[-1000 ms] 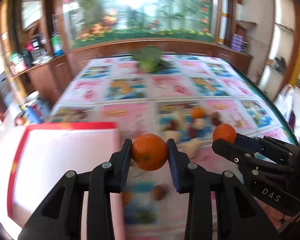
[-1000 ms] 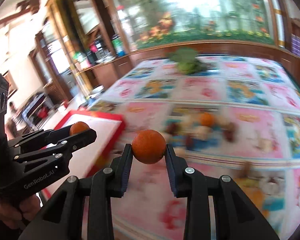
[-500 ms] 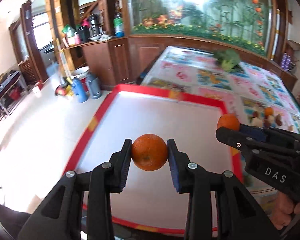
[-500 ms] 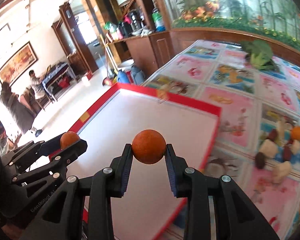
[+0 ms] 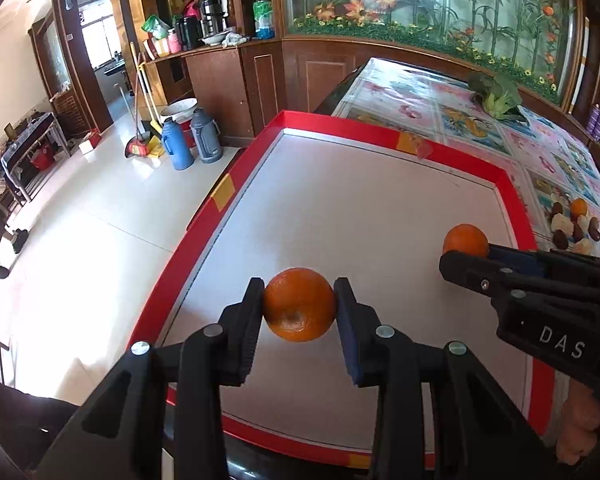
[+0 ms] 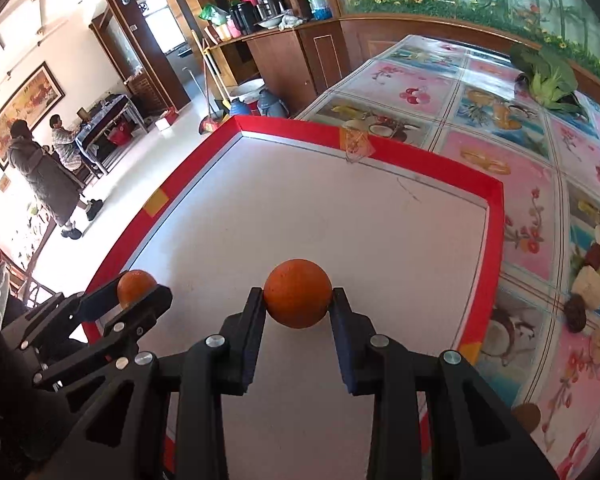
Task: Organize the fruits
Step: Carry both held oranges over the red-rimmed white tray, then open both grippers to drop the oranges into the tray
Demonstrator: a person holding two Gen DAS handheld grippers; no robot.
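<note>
My left gripper is shut on an orange and holds it above the near left part of a white tray with a red rim. My right gripper is shut on a second orange above the same tray. Each gripper shows in the other's view: the right one with its orange, the left one with its orange. A pile of mixed fruit lies on the patterned tablecloth right of the tray; it also shows in the right wrist view.
A leafy green vegetable lies at the far end of the table. The tray sits at the table's left edge, with floor below. Thermos jugs and brooms stand on the floor by a wooden cabinet. People are at the far left.
Both grippers have swung left from over the fruit pile to over the tray, each keeping its orange. In the last half second they moved only a little farther over it.
</note>
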